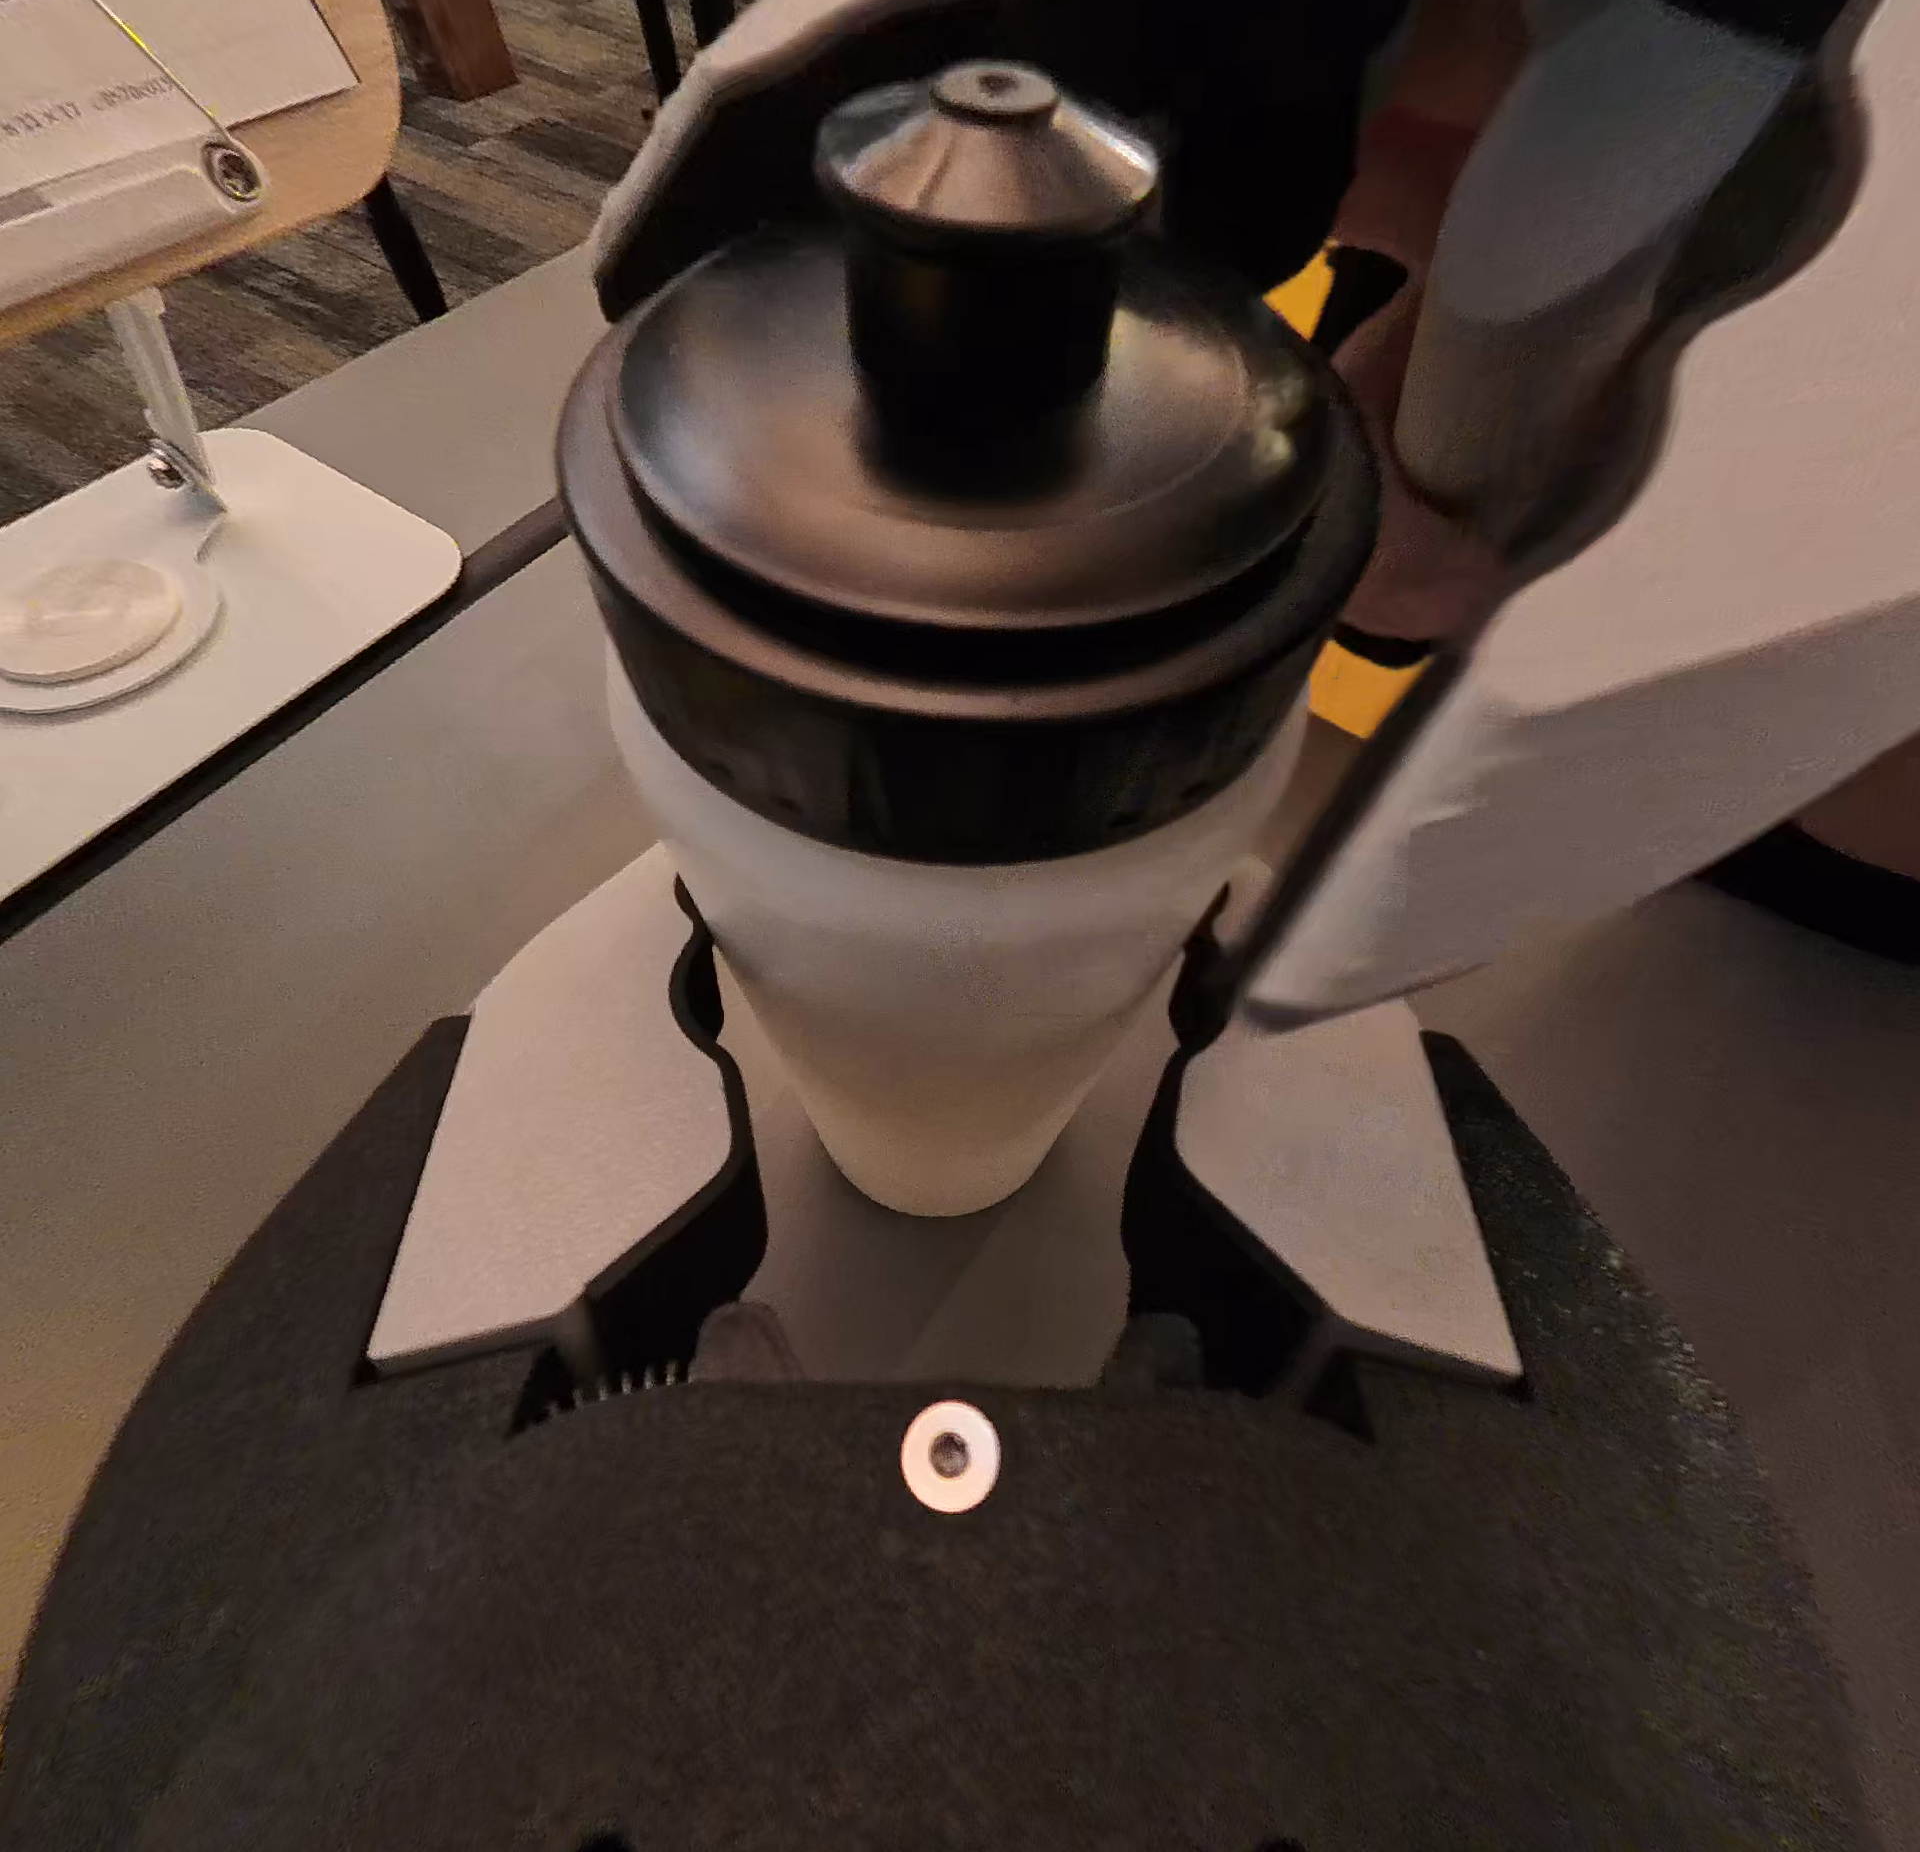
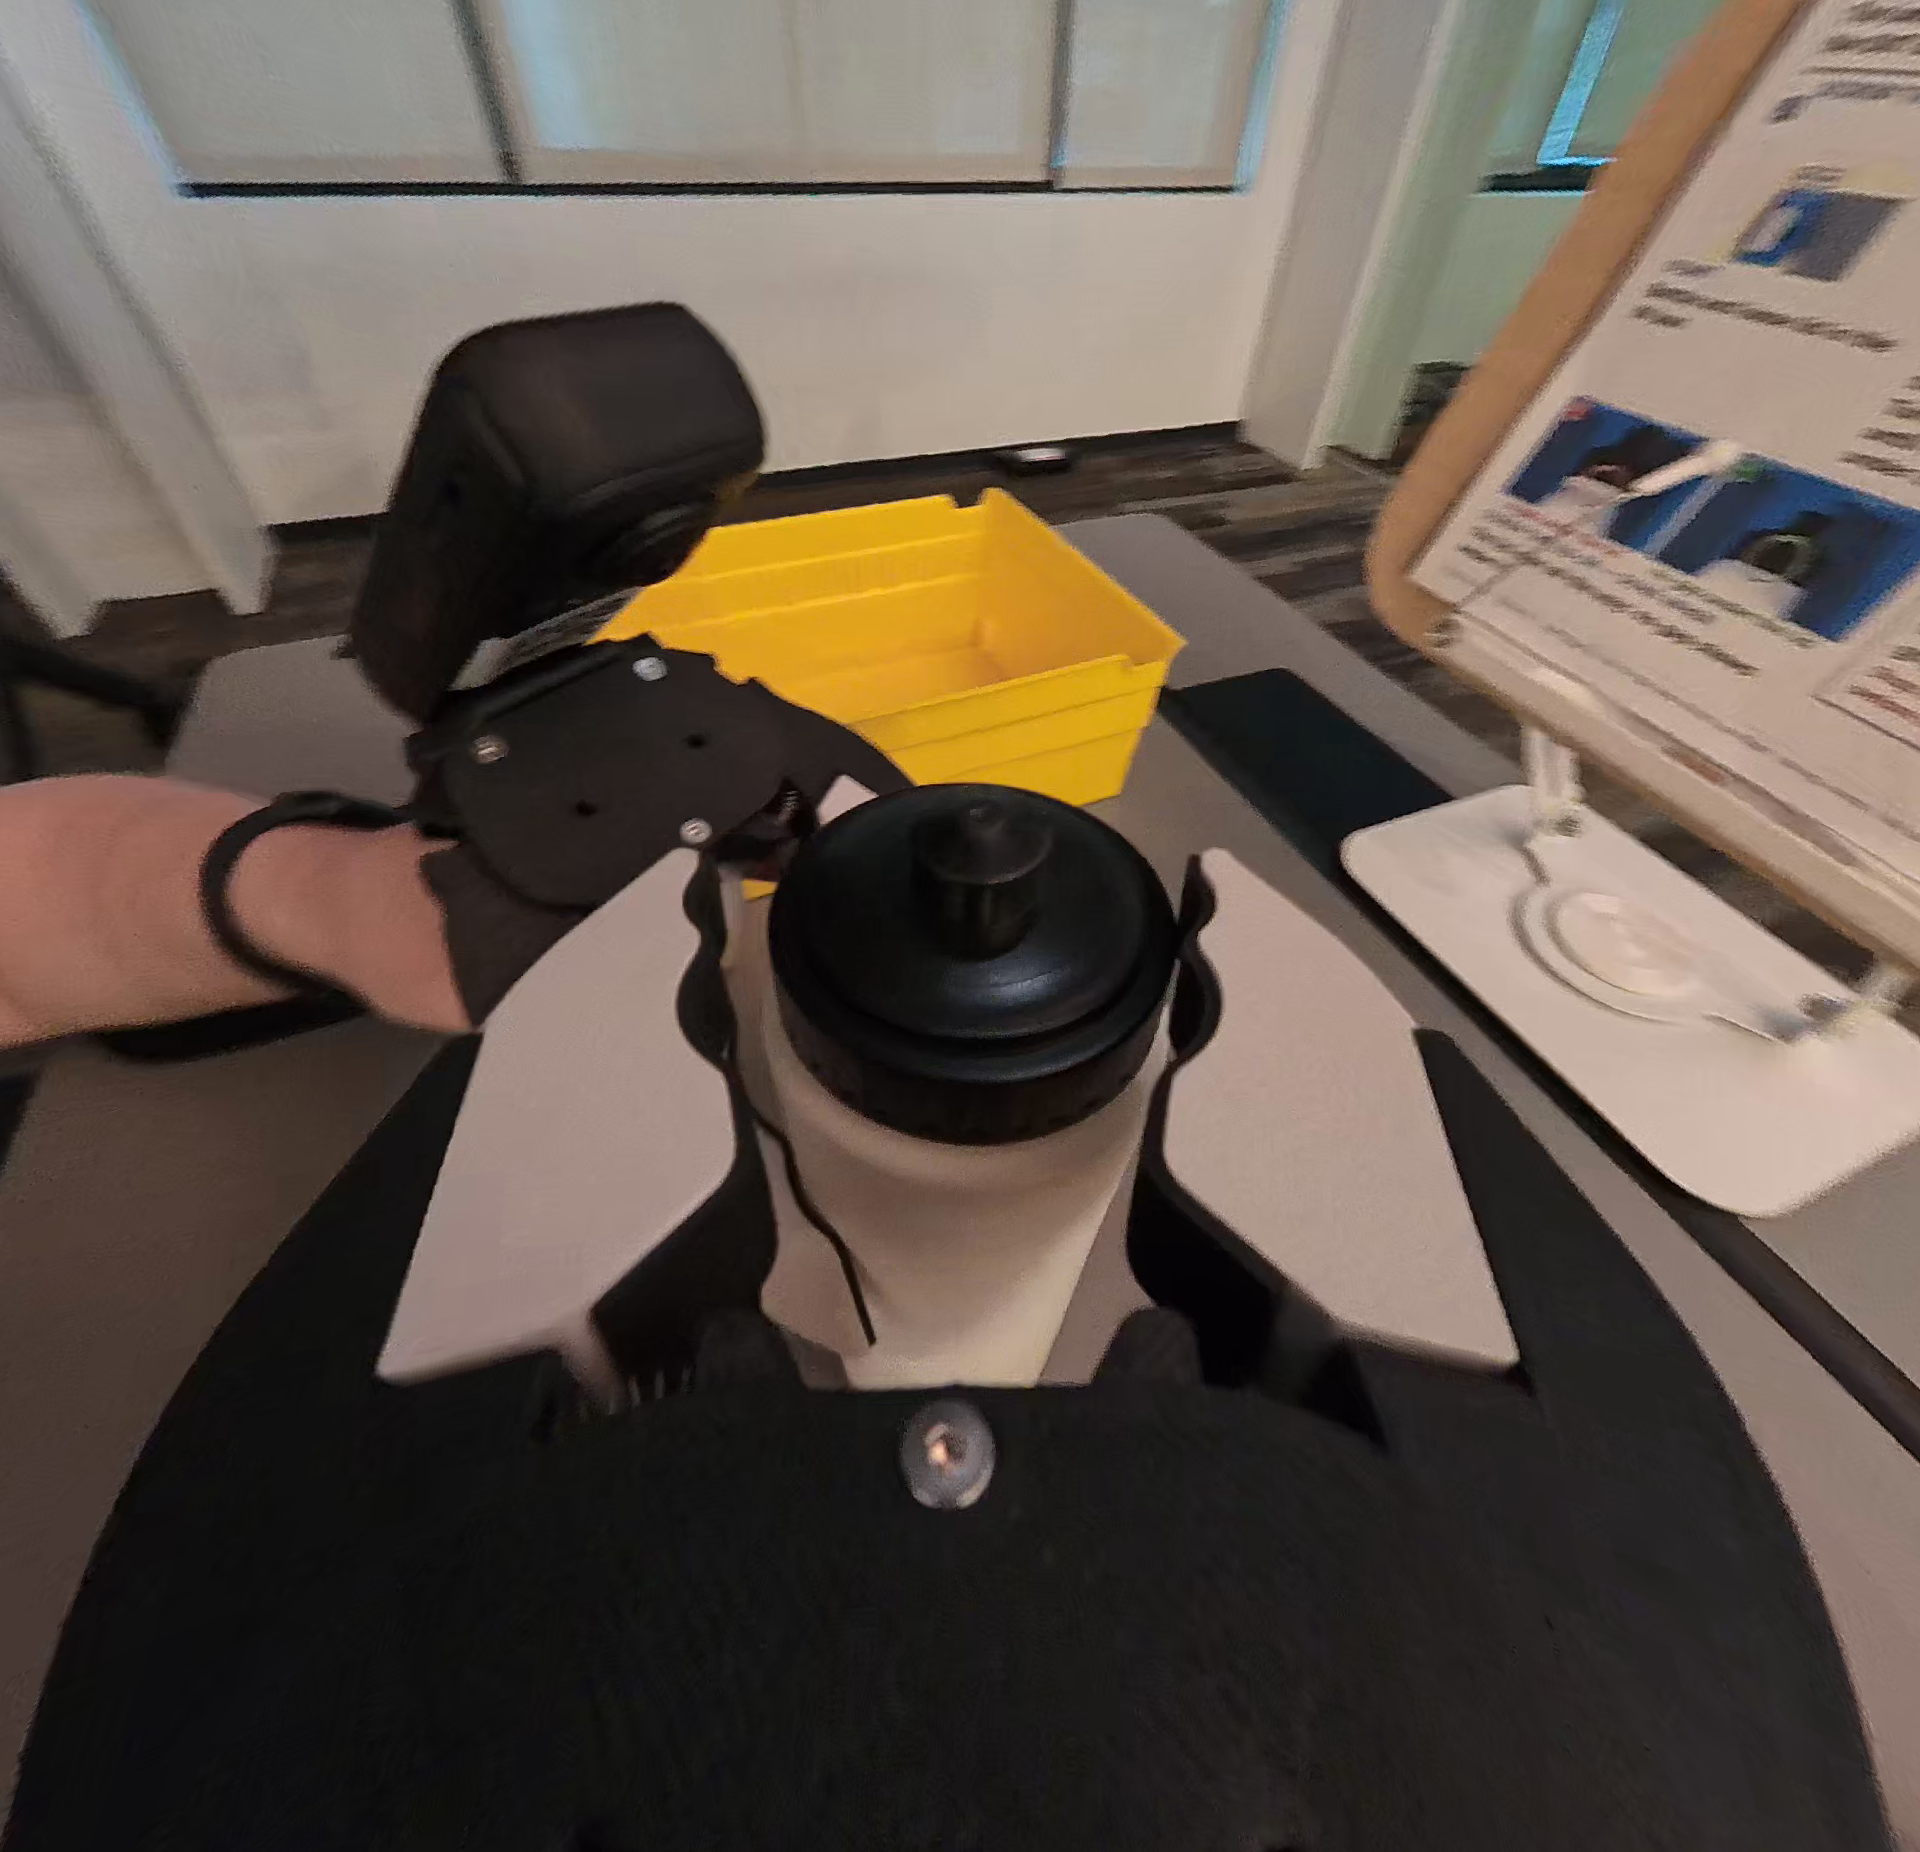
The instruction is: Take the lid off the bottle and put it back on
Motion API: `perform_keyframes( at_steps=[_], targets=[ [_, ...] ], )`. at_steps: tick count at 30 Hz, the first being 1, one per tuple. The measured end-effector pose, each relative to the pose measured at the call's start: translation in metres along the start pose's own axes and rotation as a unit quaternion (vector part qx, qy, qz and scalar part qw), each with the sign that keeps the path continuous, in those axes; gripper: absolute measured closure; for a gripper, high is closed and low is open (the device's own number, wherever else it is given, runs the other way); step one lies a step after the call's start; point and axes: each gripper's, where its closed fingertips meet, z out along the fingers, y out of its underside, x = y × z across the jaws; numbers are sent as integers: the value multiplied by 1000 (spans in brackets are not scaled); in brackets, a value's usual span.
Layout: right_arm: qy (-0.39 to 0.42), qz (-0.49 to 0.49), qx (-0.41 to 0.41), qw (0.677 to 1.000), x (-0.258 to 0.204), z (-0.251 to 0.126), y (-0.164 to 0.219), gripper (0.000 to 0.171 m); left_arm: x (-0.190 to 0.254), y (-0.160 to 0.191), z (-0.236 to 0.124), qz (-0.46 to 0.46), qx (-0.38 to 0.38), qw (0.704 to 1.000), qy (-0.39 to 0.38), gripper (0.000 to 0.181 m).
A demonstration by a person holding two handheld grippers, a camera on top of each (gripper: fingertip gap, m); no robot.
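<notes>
Between the left gripper (image 1: 951, 961)'s closed fingers, the white bottle (image 1: 935, 971) is standing on the grey table (image 1: 260, 971), braced against twisting. Higher up, the right gripper (image 2: 940, 971) is flanking the black lid (image 2: 971, 981), contact unclear. Beyond is sitting a yellow bin (image 2: 935, 639).

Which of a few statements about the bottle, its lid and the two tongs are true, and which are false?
1. The black lid sits on the white bottle. True.
2. The left tongs grip the lid. False: they clasp the bottle's body below it.
3. The right tongs flank the lid. True.
4. The yellow bin holds the lid. False: it looks empty.
5. The bottle lies on its side. False: it stands upright on the table.
</notes>
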Motion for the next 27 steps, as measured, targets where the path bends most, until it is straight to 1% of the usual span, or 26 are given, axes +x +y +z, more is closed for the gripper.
perform_keyframes(
  at_steps=[2, 3, 4, 6, 8, 12, 14, 15, 17, 19, 22, 24, 25, 27],
  targets=[
    [-56, 5, -4, 998, -2, -5, 2, 87, 1, 0, 0, 5, 2, 1000, 9, 95],
    [-75, 7, 2, 997, -2, -8, 2, 92, 3, 0, 0, 16, 1, 1000, 18, 95],
    [-88, 2, 9, 996, -2, -10, 1, 97, 6, 0, 1, 24, 1, 999, 26, 95],
    [-90, -4, 16, 996, -2, -10, 1, 97, 6, 0, 1, 23, 3, 999, 31, 95],
    [-62, 6, 16, 998, 1, -7, 0, 97, 3, -1, 1, 9, 4, 1000, 21, 95],
    [53, 32, 35, 997, 9, 1, -2, 97, -9, 1, -1, -14, 0, 999, -43, 95],
    [83, 24, 36, 996, 8, 2, -2, 97, -10, 1, -3, -9, -4, 999, -51, 95],
    [77, 18, 28, 996, 8, 2, -2, 97, -10, 1, -3, -7, -5, 999, -47, 95],
    [26, 5, 10, 1000, 5, 0, -1, 95, -8, 1, -2, -5, -2, 1000, -28, 95],
    [-32, 14, 13, 999, 4, -6, -3, 93, -5, 1, -1, 2, -2, 1000, -7, 95],
    [-100, 34, 27, 994, 2, -15, -5, 97, 6, 0, 1, 26, -1, 999, 29, 95],
    [-126, 24, 8, 992, -3, -16, 1, 97, 11, 0, 2, 36, -1, 999, 40, 95],
    [-136, 19, 14, 990, -6, -17, 0, 101, 13, 0, 2, 42, -1, 998, 45, 95],
    [-128, 9, 14, 992, -7, -16, -1, 102, 14, 0, 1, 46, -4, 998, 51, 95]
  ],
)
